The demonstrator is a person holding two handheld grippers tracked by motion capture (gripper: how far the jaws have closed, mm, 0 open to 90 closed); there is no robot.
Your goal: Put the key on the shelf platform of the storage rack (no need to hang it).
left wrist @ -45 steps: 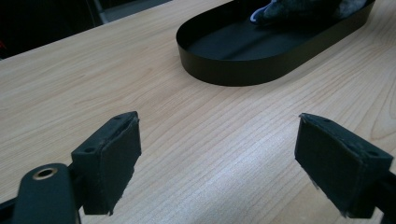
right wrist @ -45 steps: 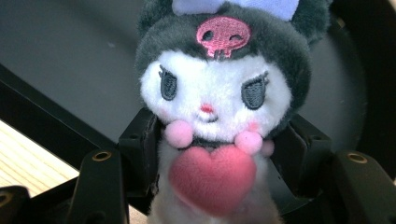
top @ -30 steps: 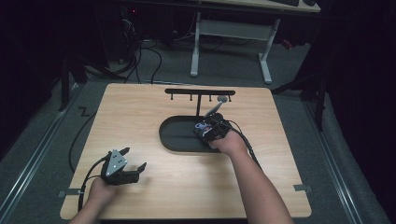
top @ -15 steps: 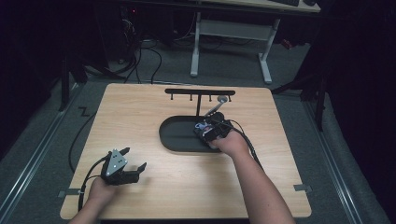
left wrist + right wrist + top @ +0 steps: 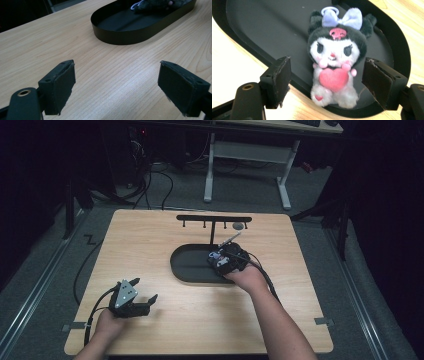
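Plush toy (image 5: 334, 72) lies face up at near end of black oval tray (image 5: 262, 30), feet against rim. My right gripper (image 5: 327, 82) wide, 2 jaws either side of toy, neither touching. My left gripper (image 5: 122, 85) wide, holding nothing, over bare table (image 5: 105, 72), well apart from tray. I judge toy light, soft, squashy, not fragile, fur slightly slippery. Best hold: across body at pink heart (image 5: 333, 78); small loop (image 5: 329, 11) on head too thin to pinch.

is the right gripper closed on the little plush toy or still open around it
Open. In the right gripper view, the right gripper has its jaws spread either side of the small black-and-white plush toy holding a pink heart, gaps visible on both sides, inside the black oval tray.
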